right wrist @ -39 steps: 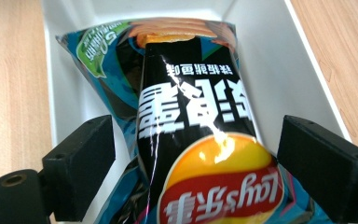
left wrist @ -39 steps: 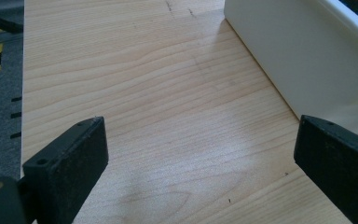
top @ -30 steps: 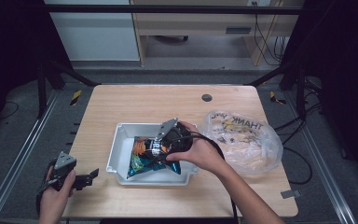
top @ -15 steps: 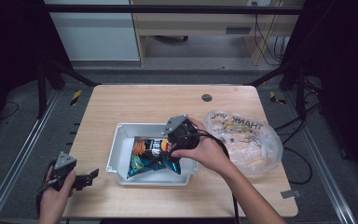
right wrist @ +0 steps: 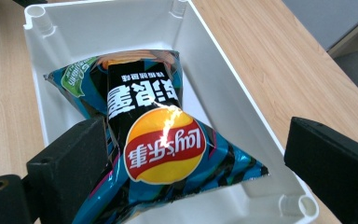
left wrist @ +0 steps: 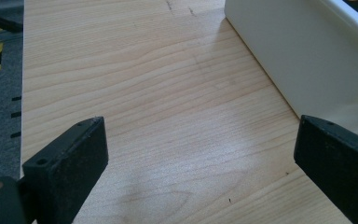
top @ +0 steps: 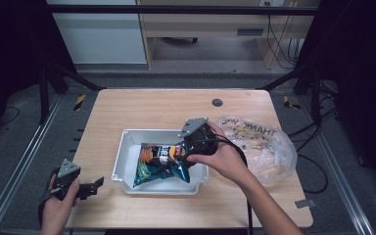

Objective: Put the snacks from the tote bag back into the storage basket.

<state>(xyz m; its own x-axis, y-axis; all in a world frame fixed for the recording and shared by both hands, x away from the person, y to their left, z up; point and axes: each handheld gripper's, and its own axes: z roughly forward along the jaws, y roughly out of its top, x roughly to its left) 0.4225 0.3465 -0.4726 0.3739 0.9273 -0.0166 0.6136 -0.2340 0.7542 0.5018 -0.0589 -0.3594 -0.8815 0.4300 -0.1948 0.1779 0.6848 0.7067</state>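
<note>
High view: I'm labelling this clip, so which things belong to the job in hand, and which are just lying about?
In the job:
- chip bag, lying in the tray
- white tray
- right tool, open above the bag
- plastic bag beside the tray

Lying about:
- left tool, open over bare table
- dark round disc

Wooden table (top: 142, 107) on grey floor (top: 24, 147), dark surroundings.

Chip bag (top: 162, 164) in white bin (top: 123, 155), right claw (top: 192, 147) open above, plastic bag (top: 259, 147) beside.

Right claw (top: 180, 147) just opening wide; left claw (top: 95, 186) gapes, resting low
</note>
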